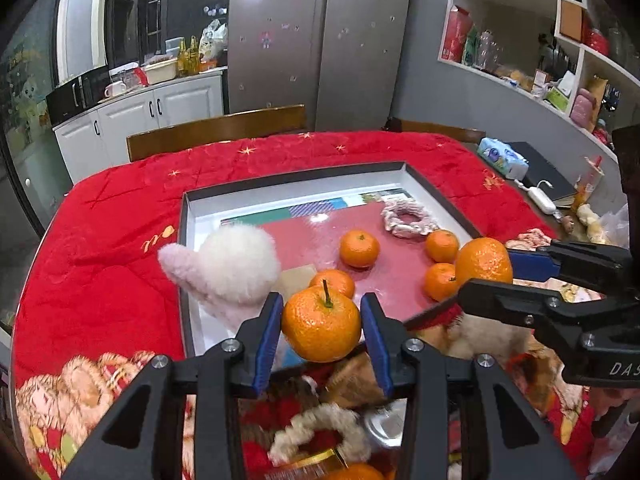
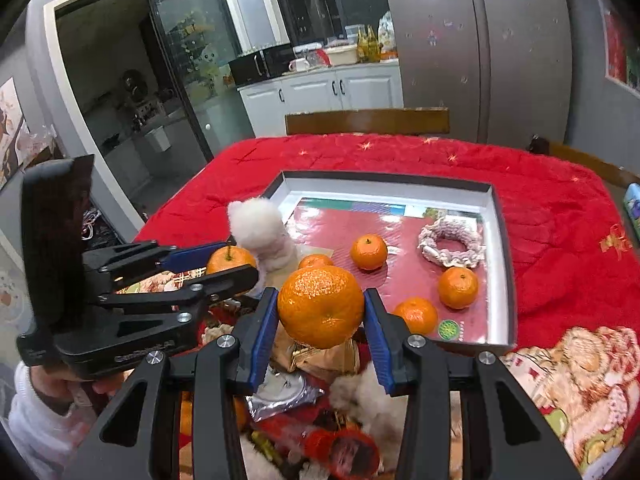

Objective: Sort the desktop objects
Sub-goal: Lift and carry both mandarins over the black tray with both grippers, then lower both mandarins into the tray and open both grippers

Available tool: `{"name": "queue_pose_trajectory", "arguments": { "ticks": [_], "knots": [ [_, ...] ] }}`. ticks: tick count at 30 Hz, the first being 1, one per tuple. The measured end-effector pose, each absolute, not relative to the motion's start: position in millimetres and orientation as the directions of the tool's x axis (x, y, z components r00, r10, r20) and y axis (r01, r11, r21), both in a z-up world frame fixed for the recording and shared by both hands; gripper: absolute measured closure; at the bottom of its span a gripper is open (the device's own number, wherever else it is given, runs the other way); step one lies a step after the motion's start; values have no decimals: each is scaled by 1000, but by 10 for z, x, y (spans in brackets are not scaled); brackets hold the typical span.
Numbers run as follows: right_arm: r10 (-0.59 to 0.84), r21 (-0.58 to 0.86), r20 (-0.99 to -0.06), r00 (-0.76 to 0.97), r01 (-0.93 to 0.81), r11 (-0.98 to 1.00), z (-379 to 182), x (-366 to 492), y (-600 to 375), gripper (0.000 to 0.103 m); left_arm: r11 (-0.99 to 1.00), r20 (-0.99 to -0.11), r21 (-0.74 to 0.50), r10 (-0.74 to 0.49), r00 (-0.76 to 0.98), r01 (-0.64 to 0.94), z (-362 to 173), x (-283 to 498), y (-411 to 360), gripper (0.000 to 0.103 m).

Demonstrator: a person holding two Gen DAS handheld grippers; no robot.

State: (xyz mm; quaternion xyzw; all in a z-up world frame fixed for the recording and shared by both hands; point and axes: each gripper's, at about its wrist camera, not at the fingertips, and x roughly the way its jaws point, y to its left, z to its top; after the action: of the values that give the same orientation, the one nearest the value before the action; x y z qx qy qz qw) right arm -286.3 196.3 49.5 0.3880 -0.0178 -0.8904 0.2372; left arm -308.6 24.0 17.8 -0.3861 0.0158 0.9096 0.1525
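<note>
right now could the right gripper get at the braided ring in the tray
Probably not yet: the right gripper is already shut on an orange, so its jaws are full. The path itself looks free; the braided ring lies uncovered in the tray, apart from the loose oranges.

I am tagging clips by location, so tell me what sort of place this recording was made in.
Most likely a home kitchen and dining area. A tall steel fridge with stickers stands behind the table, white cabinets carry a microwave and bottles, and open shelves hold packaged food.
</note>
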Motion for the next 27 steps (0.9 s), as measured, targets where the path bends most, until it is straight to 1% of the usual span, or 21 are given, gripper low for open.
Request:
{"name": "queue_pose_trajectory", "arguments": {
  "ticks": [8,15,17,20,23,25,27],
  "knots": [
    [-407,203,-719,-563,390,-898,256,-3310,1952,62,-954,-729,-62,243,-640,-292,-25,-3518,261,62],
    [-375,173,-774,-510,399,-900,30,-3703,1881,61,-952,-740,-44,235,-631,-303,-210,-3826,288,62],
    [-365,168,-790,-493,398,-902,-45,-3800,1855,61,-948,-748,-54,246,-617,-313,-258,-3886,300,62],
    [-357,163,-809,-467,405,-900,-114,-3915,1818,61,-947,-743,-17,227,-629,-321,-285,-3921,344,62],
    [-334,134,-827,-453,419,-898,-148,-3965,1767,61,-945,-743,-18,232,-628,-327,-302,-3951,357,62],
    [-294,92,-843,-451,417,-904,-205,-4004,1729,61,-944,-737,-2,224,-637,-329,-312,-3944,372,62],
    [-287,92,-851,-440,413,-906,-254,-4036,1720,62,-944,-734,2,222,-642,-329,-311,-3929,370,62]
  ]
}}
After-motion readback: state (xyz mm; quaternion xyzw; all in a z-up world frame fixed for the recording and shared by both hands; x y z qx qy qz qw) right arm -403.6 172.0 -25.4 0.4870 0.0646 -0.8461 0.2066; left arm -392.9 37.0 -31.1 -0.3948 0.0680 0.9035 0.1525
